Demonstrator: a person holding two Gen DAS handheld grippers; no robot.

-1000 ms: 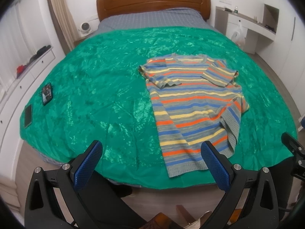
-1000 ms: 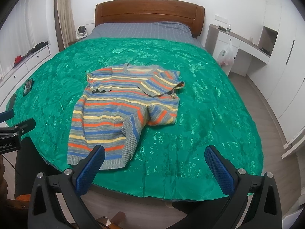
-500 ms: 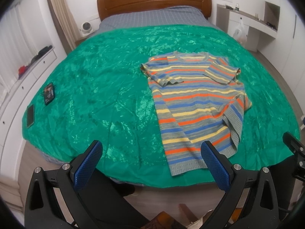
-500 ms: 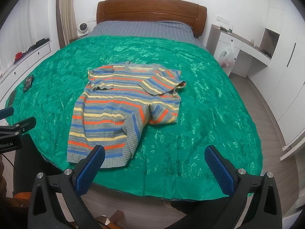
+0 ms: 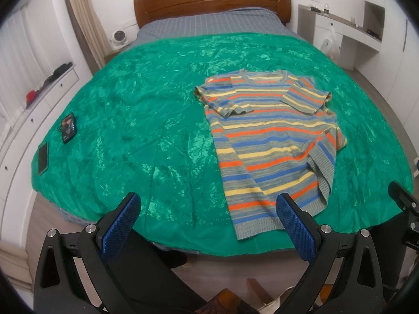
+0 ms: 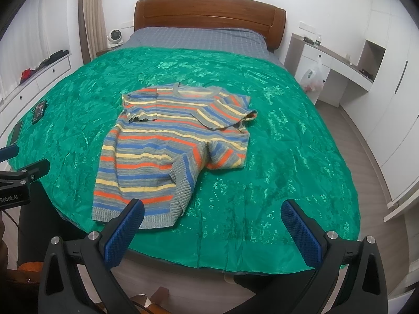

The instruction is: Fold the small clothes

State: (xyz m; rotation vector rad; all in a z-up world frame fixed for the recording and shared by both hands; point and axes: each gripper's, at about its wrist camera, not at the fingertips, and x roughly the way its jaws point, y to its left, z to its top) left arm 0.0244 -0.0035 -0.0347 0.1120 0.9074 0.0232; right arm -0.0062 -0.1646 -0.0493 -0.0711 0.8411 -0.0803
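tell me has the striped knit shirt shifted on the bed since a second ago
No. The striped knit shirt keeps its folds and its place on the green bedspread; its slight drift against the wooden headboard is camera motion.

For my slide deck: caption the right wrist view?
Open right gripper above the bed's foot, facing a half-folded striped shirt on a green bedspread.

Each gripper, left gripper (image 5: 208, 213) and right gripper (image 6: 213, 218), has black angular arms, silver screws and blue textured pads (image 5: 294, 231). White "Robot.AI" lettering marks the left gripper's body.
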